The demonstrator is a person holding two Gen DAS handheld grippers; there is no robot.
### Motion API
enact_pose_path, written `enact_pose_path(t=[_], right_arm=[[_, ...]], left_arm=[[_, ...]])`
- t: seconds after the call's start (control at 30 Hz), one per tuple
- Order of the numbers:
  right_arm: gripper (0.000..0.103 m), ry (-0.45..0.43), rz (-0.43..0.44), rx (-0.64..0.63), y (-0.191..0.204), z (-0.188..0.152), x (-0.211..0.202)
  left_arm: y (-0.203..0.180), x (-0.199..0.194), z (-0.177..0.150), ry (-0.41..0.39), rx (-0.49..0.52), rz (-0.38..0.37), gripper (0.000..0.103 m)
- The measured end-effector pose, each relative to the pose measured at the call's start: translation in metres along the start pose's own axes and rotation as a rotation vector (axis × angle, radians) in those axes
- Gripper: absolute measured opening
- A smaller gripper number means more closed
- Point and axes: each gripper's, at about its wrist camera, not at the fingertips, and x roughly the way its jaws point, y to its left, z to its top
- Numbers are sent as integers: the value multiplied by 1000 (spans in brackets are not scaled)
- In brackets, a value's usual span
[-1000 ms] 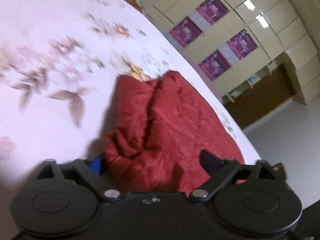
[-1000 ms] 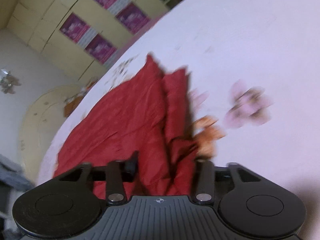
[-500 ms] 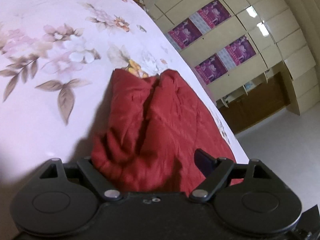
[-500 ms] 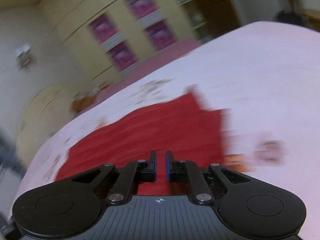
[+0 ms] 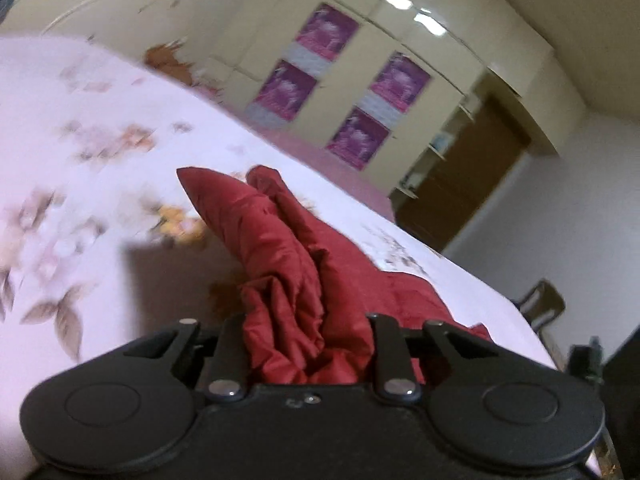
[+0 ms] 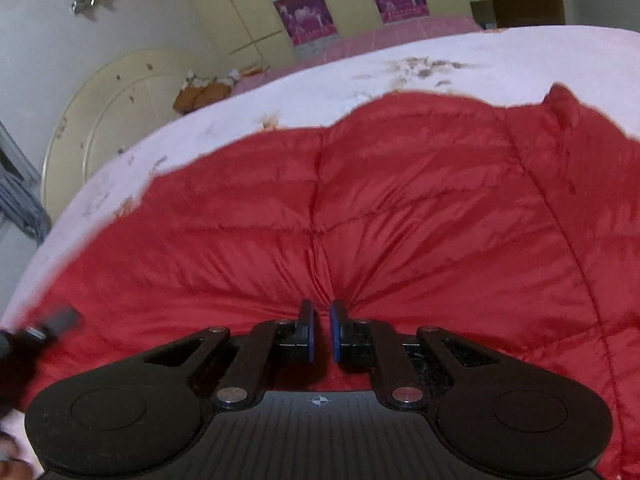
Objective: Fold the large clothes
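Left gripper [image 5: 306, 344]: fingertips buried in bunched red jacket [image 5: 288, 280], grip unclear. Right gripper [image 6: 321, 332]: pads nearly closed, narrow gap, pressed against the jacket [image 6: 360, 208]. Jacket lies on floral bed [image 5: 80, 160]; print blurred.

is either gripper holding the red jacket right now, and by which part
Left gripper holds a bunched sleeve-like end of the red jacket. Right gripper, nearly shut, pinches its quilted middle.
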Motion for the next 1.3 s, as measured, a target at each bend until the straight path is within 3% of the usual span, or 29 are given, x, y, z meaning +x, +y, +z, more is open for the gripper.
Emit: enact_pose_path(t=[0.13,0.23,0.37,0.5,0.67,0.77,0.9,1.0,1.1,1.2,1.3], right_arm=[[9,9,-12,27,-1,6,-5],[10,-37,31,61,-8,9,-43],[10,9,83,76,-22,-1,-77],[9,116,82,93,-31,-23,-59],[8,119,145,96,-44,-32,-42],[8,142,199,87,-57,-27,-42],[8,116,253,97,-72,-14,-72],[8,137,235,26,-77,-13,-86],[8,209,222,13,-86,-17,-67],[8,97,236,86,-112,-4,-92],[8,24,186,83,-139,12,-116]], left_arm=[[-7,4,9,29,27,26,22],[-11,1,14,36,52,15,22],[-29,-6,14,35,128,14,22],[-54,-15,13,19,187,-2,22],[-108,-23,1,-20,315,-9,22],[-133,-17,-4,-31,341,14,22],[-159,-11,-10,-24,370,49,22],[-176,-4,-18,-4,401,63,22],[-193,6,-26,19,424,61,22],[-211,19,-35,54,463,47,22],[-226,35,-47,96,467,25,22]])
